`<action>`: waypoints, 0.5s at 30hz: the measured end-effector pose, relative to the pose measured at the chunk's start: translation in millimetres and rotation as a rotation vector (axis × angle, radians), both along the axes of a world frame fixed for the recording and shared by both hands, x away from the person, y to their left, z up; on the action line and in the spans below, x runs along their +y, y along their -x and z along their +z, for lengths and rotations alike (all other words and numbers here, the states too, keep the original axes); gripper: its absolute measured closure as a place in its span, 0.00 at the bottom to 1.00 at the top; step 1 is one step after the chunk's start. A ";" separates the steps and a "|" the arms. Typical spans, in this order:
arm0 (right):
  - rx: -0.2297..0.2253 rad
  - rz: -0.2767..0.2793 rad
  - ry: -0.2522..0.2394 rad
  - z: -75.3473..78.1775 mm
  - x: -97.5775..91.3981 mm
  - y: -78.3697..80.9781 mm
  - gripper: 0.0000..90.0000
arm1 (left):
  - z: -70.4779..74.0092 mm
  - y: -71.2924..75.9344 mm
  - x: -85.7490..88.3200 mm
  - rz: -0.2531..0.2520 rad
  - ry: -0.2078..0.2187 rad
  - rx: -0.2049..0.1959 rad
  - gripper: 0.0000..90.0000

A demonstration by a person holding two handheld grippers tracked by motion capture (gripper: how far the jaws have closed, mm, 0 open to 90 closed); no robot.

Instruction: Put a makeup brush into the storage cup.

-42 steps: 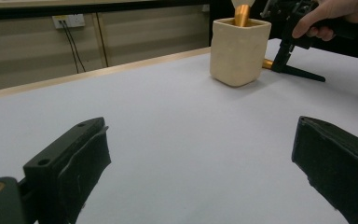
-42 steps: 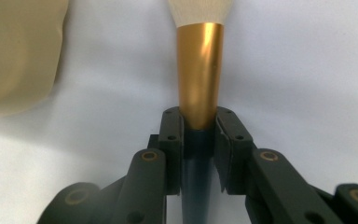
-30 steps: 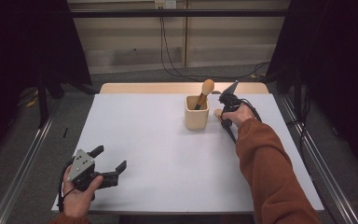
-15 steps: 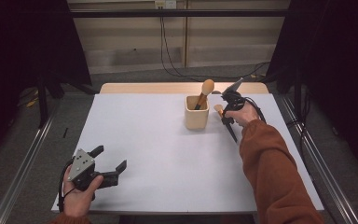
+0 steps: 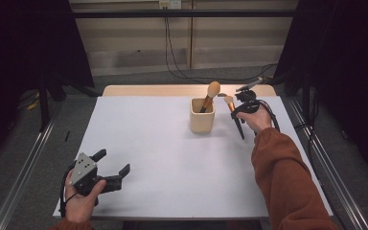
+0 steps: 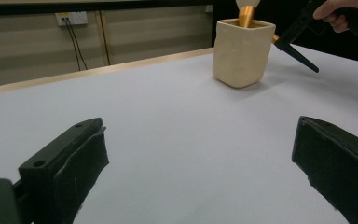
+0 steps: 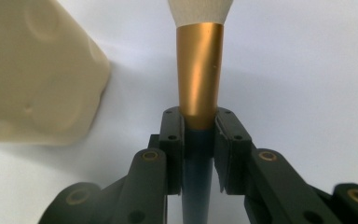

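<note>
Raised slightly, right gripper [image 5: 233,106] (fingers clamped) grips brush [image 7: 199,70] — seemingly beside cup [image 5: 202,115].

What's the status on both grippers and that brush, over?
Right gripper shut on makeup brush, held beside the beige cup. Left gripper open, idle near the table's front edge. One brush in the cup. Nothing in the way.

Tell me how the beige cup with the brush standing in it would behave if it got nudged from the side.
The beige cup looks squat and flat-bottomed, so it would probably slide on the smooth white table rather than tip. The brush leaning out above its rim adds some top weight, so a nudge high up might rock it. Its thick walls suggest ceramic: likely heavy for its size, and chippable.
</note>
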State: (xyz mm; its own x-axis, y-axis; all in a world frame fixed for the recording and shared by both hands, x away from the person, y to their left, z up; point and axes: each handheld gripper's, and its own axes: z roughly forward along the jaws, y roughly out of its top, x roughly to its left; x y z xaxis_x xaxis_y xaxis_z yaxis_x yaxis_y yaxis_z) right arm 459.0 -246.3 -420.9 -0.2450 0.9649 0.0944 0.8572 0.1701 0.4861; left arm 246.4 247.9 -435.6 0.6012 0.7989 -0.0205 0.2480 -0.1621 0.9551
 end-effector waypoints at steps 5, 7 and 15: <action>-0.068 -0.012 -0.026 0.8 -2.3 3.1 0.84 | 0.0 -0.1 0.1 -0.001 0.003 0.001 0.03; -0.100 0.003 -0.029 2.2 -1.6 4.5 0.84 | 0.0 0.3 -0.2 0.001 0.009 0.003 0.03; -0.191 -0.014 -0.034 12.1 -3.6 9.5 0.84 | 0.8 0.7 0.5 0.005 0.011 -0.002 0.03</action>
